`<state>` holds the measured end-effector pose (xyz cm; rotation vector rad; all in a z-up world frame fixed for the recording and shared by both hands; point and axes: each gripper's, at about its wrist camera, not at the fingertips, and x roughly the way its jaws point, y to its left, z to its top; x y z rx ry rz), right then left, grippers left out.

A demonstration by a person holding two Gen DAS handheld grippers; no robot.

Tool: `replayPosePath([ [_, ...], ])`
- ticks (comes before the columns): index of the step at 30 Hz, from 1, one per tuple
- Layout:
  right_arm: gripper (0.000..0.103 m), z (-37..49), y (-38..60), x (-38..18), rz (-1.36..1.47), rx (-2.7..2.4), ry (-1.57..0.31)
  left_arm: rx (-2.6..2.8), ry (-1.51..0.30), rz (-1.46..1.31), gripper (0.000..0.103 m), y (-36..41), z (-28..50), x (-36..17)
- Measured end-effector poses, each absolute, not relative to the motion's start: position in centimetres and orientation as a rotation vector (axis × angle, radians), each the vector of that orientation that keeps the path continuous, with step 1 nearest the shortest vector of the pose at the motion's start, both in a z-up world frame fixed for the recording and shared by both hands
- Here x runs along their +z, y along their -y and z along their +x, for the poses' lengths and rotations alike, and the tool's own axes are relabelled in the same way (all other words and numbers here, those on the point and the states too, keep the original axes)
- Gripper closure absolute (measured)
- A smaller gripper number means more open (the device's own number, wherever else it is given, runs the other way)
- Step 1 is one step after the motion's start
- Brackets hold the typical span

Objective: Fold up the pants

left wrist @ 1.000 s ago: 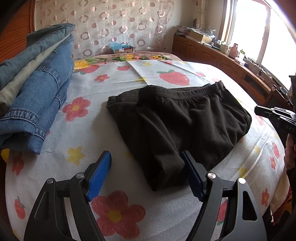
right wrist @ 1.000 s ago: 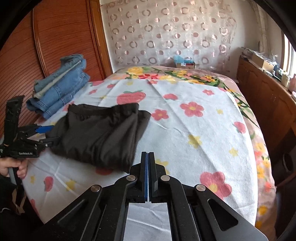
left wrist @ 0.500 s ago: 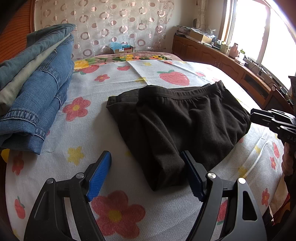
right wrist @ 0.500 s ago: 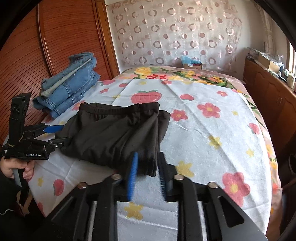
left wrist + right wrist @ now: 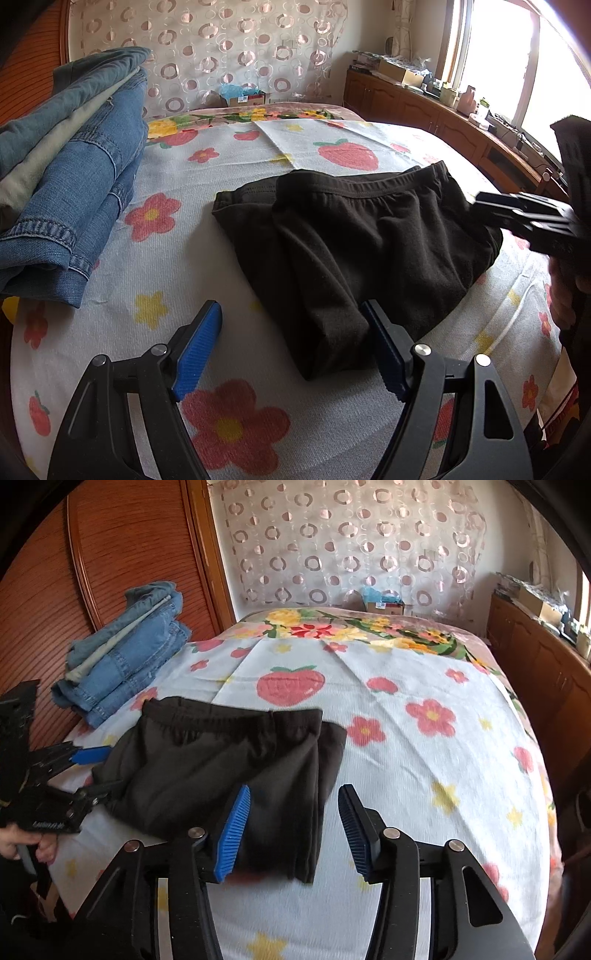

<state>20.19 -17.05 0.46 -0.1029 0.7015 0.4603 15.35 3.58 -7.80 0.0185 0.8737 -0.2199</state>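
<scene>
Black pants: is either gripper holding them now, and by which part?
Neither. Both the left gripper and right gripper, just opened, stand open around corners of the black pants.

You have one pair of black pants (image 5: 354, 254), already folded into a compact, slightly rumpled bundle, lying flat on the flowered bedspread (image 5: 110, 317) with its elastic waistband toward the curtain end.

right gripper (image 5: 293, 825): just opening | black pants (image 5: 221, 764): corner between, seemingly untouched

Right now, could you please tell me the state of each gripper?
Left gripper: open, holding nothing; folded black fabric pants corner between its fingers.
Right gripper: open, just been opening, pants edge between fingers, ungripped.
</scene>
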Motion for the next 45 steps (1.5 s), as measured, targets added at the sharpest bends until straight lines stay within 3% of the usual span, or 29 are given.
replayPosePath([
  [17, 0.046, 23.3, 16.2, -0.2, -0.090, 0.452, -0.721, -0.204, -0.820, 0.009, 0.025, -3.9, 17.4, -4.8],
  [35, 0.046, 26.6, 15.8, -1.1, -0.084, 0.483, -0.779, -0.226, -0.940, -0.101, 0.026, -4.8, 21.7, -7.5],
  [38, 0.046, 26.7, 15.7, -1.2, -0.086, 0.482, -0.777, -0.228, -0.934, -0.107, 0.030, -4.9, 21.8, -7.3],
  [42, 0.046, 26.5, 15.5, -1.2, -0.098, 0.478, -0.772, -0.250, -0.928, -0.126, 0.048, -4.8, 21.8, -7.2],
  [45, 0.057, 26.4, 15.6, -1.2, -0.090, 0.495, -0.772, -0.268, -0.915, -0.128, 0.062, -4.5, 21.6, -7.0],
])
